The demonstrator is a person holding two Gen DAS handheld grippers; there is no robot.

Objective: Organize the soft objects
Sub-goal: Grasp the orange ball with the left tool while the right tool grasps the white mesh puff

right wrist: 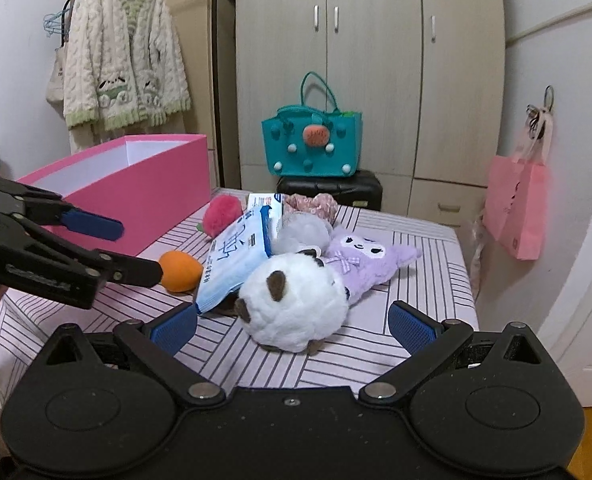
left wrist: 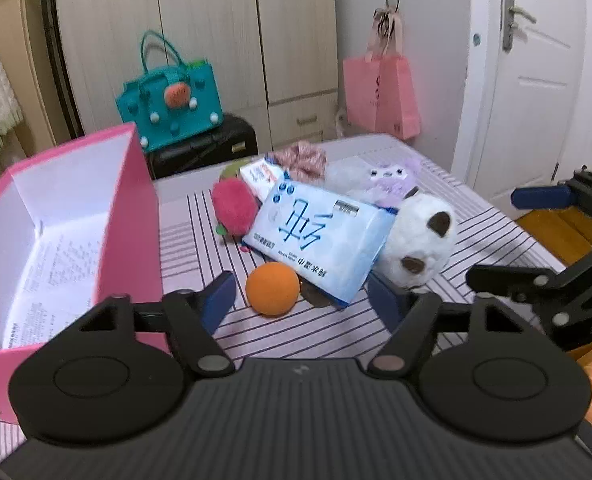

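A heap of soft things lies on the striped cloth (left wrist: pixel 296 336): an orange ball (left wrist: pixel 272 288), a blue tissue pack (left wrist: pixel 320 236), a white plush (left wrist: pixel 420 240), a pink fluffy toy (left wrist: pixel 234 208) and a purple plush (left wrist: pixel 392 180). My left gripper (left wrist: pixel 302 300) is open, and the ball sits between its fingers, untouched. In the right wrist view my right gripper (right wrist: pixel 294 328) stands open around the white plush (right wrist: pixel 296 304), with gaps on both sides. An open pink box (left wrist: pixel 56 240) stands at the left.
A smaller tissue pack (left wrist: pixel 262 174) and a floral fabric piece (left wrist: pixel 302 158) lie behind the heap. A teal bag (right wrist: pixel 312 144) on a black case stands past the far edge, before a wardrobe. A pink paper bag (right wrist: pixel 516 208) hangs at the right.
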